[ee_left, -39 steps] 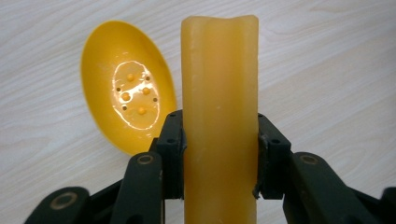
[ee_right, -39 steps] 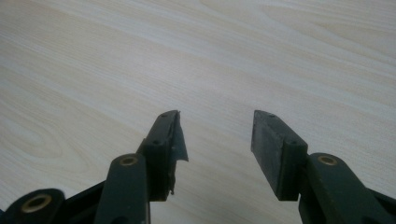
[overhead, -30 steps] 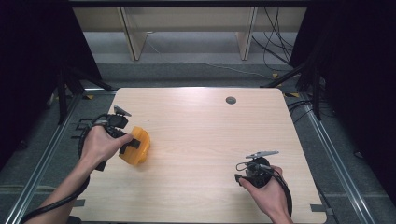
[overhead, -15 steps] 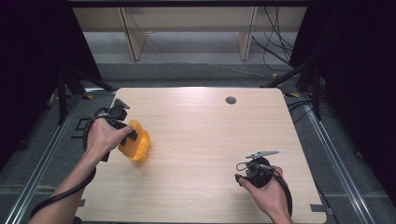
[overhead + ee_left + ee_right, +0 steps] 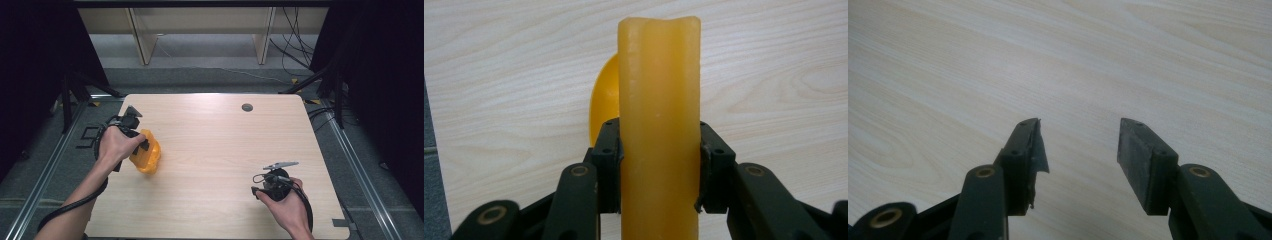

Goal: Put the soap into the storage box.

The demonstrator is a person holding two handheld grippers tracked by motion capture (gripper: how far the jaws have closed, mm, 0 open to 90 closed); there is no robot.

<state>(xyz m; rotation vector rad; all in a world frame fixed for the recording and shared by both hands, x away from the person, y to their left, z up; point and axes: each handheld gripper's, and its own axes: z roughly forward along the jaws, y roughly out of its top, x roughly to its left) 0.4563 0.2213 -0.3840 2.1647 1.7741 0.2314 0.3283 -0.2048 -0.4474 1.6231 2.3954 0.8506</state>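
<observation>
An orange-yellow plastic scoop-like object [image 5: 146,156] rests near the left edge of the wooden table [image 5: 215,145]. My left gripper [image 5: 142,147] is shut on its long handle [image 5: 659,125], which runs straight up between the jaws in the left gripper view; the rounded bowl part [image 5: 605,100] peeks out behind it. Over the table's front right part, a hand holds my right gripper [image 5: 256,189]. In the right gripper view it [image 5: 1079,145] stands open above bare wood with nothing between the jaws.
A small dark round grommet [image 5: 247,107] sits near the table's far edge. Cables [image 5: 295,55] and shelf legs [image 5: 142,42] lie on the floor beyond the table. Metal rails [image 5: 360,170] run along both sides.
The left hand has carried the orange object a little away from the person and toward the table's left edge. The right gripper has stayed put.
</observation>
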